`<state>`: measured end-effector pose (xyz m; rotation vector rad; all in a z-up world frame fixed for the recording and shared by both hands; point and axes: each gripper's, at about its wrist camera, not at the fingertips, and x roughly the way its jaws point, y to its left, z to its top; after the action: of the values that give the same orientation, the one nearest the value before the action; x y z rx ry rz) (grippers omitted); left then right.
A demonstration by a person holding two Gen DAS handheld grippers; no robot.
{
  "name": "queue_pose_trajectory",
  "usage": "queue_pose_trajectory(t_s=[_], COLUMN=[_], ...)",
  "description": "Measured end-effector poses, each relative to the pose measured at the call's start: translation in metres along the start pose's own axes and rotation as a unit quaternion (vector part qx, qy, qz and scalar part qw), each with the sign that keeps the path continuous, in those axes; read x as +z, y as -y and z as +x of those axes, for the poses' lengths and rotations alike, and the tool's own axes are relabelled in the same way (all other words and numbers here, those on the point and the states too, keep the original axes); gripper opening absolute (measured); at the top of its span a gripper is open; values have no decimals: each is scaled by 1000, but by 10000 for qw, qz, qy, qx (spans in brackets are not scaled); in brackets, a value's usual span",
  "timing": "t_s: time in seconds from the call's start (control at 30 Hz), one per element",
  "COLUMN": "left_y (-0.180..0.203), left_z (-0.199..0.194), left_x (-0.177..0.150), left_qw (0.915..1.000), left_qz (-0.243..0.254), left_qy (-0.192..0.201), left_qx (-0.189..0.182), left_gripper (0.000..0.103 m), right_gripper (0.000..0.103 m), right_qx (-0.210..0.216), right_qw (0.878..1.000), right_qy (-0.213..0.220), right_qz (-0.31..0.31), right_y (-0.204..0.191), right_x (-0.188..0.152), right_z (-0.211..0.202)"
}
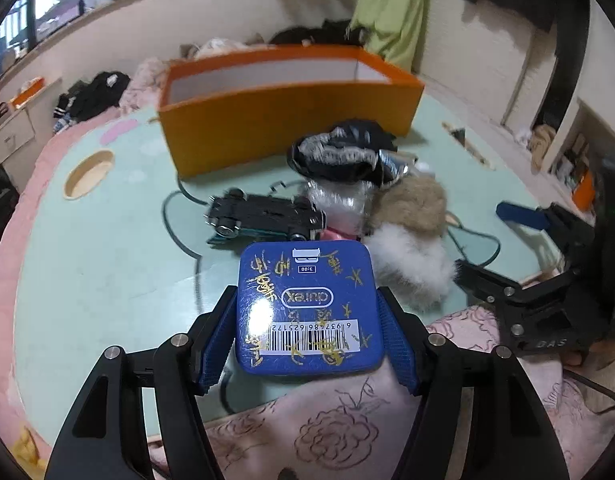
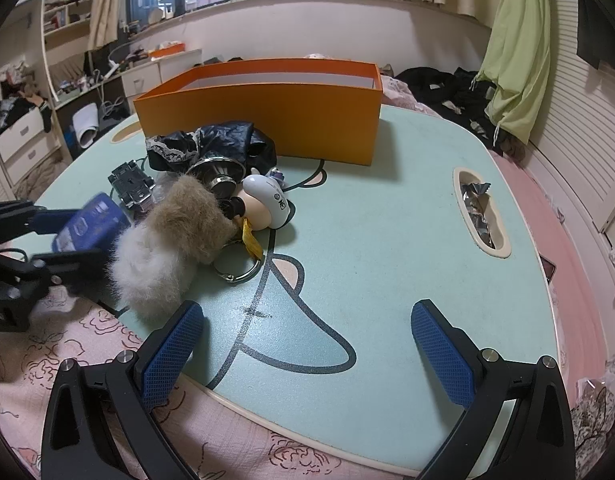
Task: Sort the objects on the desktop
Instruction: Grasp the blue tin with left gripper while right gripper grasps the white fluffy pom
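The left gripper (image 1: 307, 332) grasps a glossy blue tin (image 1: 307, 308) between its ribbed blue fingers (image 1: 215, 344), a rounded square held just above the near edge of the mint worktop (image 1: 107, 264). Its barcode end is nearest the camera and its long axis runs away toward the orange box (image 1: 283, 120). Beyond it lie a black toy car (image 1: 263, 216) and a fluffy beige-and-white pompom (image 1: 407, 232). The right gripper (image 2: 307, 356) hangs open over bare worktop.

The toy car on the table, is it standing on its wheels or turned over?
Turned over. In the left wrist view the toy car lies with its dark underside and wheels facing up, beside the blue tin.
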<state>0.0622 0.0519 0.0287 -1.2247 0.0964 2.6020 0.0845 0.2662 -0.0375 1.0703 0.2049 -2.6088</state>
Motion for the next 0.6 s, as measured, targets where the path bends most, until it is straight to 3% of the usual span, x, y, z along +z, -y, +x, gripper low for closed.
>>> queue_pose_trajectory(t_s=[0.13, 0.3, 0.4, 0.6], left_y=[-5, -26, -31, -30], left_z=[-9, -21, -22, -23], left_x=[-5, -12, -14, -16], left_qw=[9994, 9968, 9962, 9965], left_qz=[-131, -509, -581, -505], left_qy=[311, 609, 632, 643], left_qx=[84, 138, 149, 163], left_gripper=[67, 67, 67, 67], right_gripper=[102, 71, 55, 50], right_qx=[216, 1046, 1466, 1761], right_qw=[9994, 9924, 9877, 9819], right_qy=[188, 632, 509, -26], right_qz=[183, 113, -211, -701], right_y=[5, 1, -17, -46], right_x=[1, 9, 11, 23], right_z=[-7, -28, -28, -8])
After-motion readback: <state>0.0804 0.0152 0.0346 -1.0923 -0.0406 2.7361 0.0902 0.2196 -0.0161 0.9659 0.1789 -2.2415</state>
